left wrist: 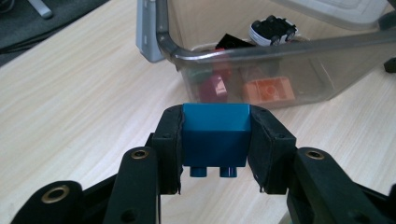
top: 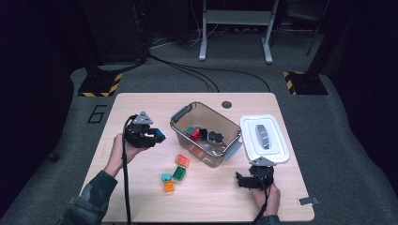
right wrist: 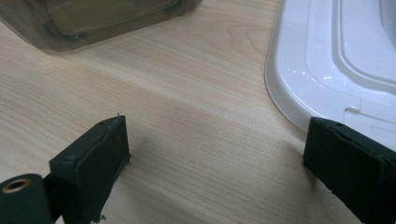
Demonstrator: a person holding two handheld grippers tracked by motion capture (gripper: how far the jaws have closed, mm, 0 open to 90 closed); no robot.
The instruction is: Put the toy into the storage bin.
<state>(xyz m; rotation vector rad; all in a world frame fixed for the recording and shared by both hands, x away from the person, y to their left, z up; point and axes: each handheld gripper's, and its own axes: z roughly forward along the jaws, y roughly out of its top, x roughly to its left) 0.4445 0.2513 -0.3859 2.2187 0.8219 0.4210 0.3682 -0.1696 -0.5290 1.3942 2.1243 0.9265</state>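
The left gripper [left wrist: 215,140] is clamped on a blue brick [left wrist: 215,133] above the worktop [top: 141,197]; the right gripper [right wrist: 215,154] stands wide apart.

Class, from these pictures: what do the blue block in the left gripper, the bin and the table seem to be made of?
Blue block: likely moulded plastic, smooth and matte, with pegs on one face.
Bin: clear, smoke-tinted plastic; toys show through its walls.
Table: pale wood-grain top, possibly laminate; fine streaks run across it.

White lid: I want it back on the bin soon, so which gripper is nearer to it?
Right. The right gripper sits just below the white lid, jaws open; the left gripper holds a blue brick beyond the bin.
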